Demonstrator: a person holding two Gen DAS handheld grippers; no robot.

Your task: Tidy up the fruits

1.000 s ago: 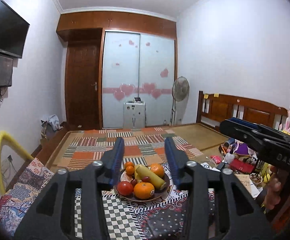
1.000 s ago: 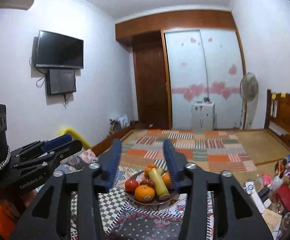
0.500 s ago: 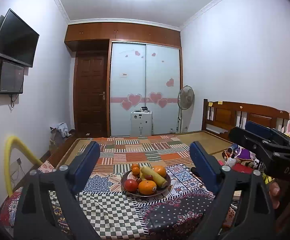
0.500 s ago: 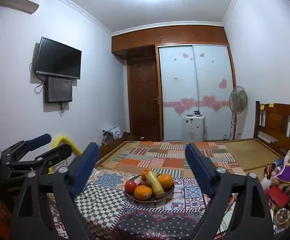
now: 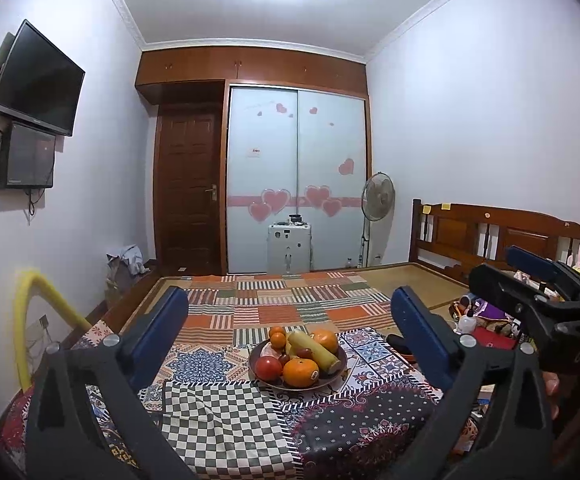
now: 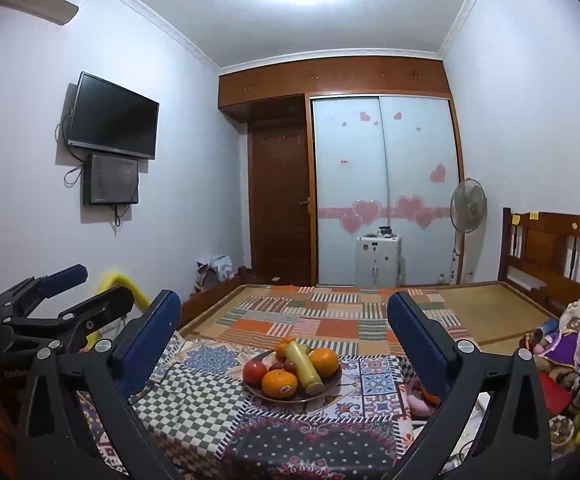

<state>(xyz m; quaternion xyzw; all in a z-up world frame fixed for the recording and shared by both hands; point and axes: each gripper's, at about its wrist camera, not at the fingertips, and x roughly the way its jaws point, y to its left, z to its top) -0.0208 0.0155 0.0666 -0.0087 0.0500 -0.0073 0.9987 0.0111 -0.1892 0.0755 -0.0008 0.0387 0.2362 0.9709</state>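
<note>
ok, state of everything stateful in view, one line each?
left gripper: jaws opening, nothing between them
right gripper: jaws opening, nothing between them
fruit plate: full, untouched
wooden door: closed
wardrobe doors: closed
TV: off
fan: looks still

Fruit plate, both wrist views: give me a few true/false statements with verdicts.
1. The plate sits on the patchwork cloth. True.
2. The left gripper is shut on an orange. False: its jaws are opening, nothing between them.
3. A yellow-green long fruit lies across the pile. True.
4. The red fruit lies on the cloth beside the plate. False: it is on the plate.
5. The right gripper holds nothing. True.
</note>
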